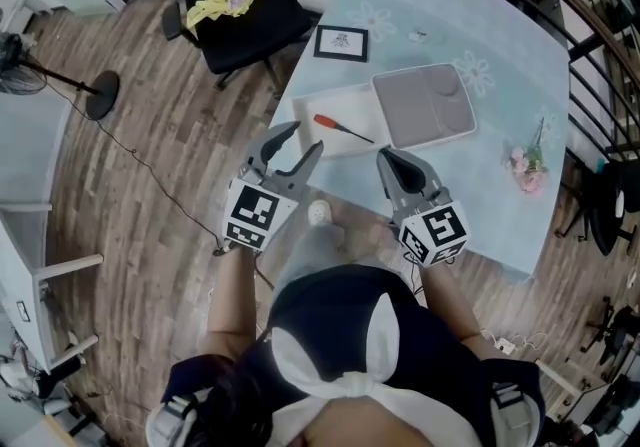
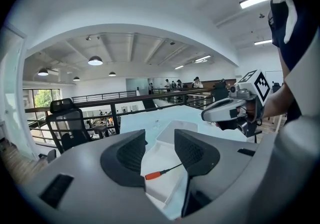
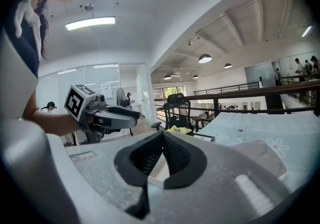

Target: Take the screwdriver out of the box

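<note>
Though near the screwdriver (image 1: 340, 128), left claw (image 1: 303, 138) wide open, empty; right claw (image 1: 392, 157) closed.

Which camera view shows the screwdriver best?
The head view: the whole screwdriver lies in the open white box. The left gripper view shows its orange handle and part of the shaft. The right gripper view does not show it.

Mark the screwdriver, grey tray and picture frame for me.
screwdriver (image 1: 344, 130), head view, on its shaft.
grey tray (image 1: 424, 105), head view, on its bare floor.
picture frame (image 1: 341, 42), head view, on the print inside.
</note>
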The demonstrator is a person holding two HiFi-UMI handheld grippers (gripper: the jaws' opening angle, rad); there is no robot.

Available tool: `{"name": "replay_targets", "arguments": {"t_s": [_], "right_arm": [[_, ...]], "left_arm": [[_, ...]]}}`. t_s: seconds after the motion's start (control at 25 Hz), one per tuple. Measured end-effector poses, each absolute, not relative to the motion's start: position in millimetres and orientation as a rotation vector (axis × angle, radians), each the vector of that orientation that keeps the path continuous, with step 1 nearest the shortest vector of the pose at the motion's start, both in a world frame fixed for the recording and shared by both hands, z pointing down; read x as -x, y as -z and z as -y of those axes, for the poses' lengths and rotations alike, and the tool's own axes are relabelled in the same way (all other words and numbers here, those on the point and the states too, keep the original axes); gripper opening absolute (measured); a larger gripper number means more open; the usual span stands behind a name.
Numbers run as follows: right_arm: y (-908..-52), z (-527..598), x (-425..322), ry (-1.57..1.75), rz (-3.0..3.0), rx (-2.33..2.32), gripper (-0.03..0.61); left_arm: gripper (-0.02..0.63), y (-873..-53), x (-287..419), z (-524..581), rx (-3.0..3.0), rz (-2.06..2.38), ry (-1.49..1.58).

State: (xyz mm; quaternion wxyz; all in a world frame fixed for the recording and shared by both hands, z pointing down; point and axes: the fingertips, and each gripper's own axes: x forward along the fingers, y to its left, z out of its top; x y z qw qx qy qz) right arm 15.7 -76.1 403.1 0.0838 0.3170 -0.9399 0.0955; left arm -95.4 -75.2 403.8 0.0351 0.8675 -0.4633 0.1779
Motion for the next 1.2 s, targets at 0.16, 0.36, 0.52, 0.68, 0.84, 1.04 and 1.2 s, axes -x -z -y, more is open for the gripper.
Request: {"name": "replay_targets", "arguments": {"t_s": [0.16,0.36,0.52,0.68,0.84,1.04,1.2], "right_arm": [[-408,96,-7,-0.296,2.786,-1.0,-0.002],[-412,112,-2,-0.313,2.758,-1.094,-0.002],[-413,124,-5,-0.312,2.73,-1.167,-0.002],[-418,127,-11,-0.31,2.7,-1.205,-0.002],[-420,129,-14,-0.31,2.687,-1.219,-0.002],[-429,132,-15,-0.328,2.678,-1.21,-0.002],[-432,142,-16,-0.338,2.673,-1.214,-0.002]], "left_arm": [[0.176,-411,103,95,-2.716,1.327,-0.569],[0.176,-425,106,114,-2.763,1.184,-0.581],[0.176,-440,115,130,-2.765,1.125,-0.589],[0.176,-458,119,141,-2.751,1.079,-0.608],[0.176,-470,111,149,-2.778,1.02,-0.676],[0.176,-492,96,151,-2.801,0.926,-0.779],[0.176,-510,87,155,-2.799,0.863,-0.86]]}}
